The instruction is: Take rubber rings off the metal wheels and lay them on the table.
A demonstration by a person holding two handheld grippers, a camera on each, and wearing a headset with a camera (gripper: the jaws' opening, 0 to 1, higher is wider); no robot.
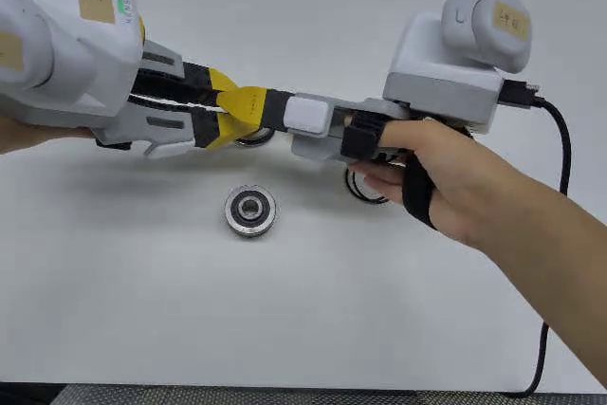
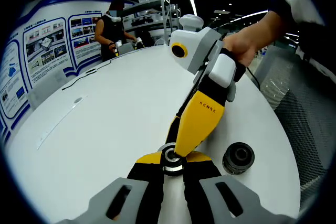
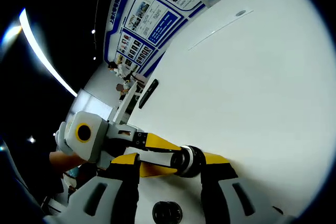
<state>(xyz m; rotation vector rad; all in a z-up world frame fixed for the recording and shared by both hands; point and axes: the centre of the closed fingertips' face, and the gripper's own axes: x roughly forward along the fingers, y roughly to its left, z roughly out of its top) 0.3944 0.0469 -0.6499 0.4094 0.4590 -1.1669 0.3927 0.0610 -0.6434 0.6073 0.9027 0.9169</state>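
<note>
My left gripper [image 1: 237,109] comes in from the left and is shut on a small metal wheel with a black rubber ring [image 2: 170,159], held just above the white table [image 1: 285,310]. My right gripper [image 1: 248,106] reaches in from the right and crosses the left jaws. Its yellow jaws stand apart around the same wheel [image 3: 189,161], one tip touching it. In the head view the crossed jaws hide most of this wheel [image 1: 254,138]. A second wheel [image 1: 251,211] lies flat on the table in front of both grippers.
A dark ring or wheel [image 1: 364,189] lies partly hidden under the person's hand. A black cable [image 1: 561,168] runs from the right gripper off the table's near right edge. People stand at a bench [image 2: 113,35] far behind.
</note>
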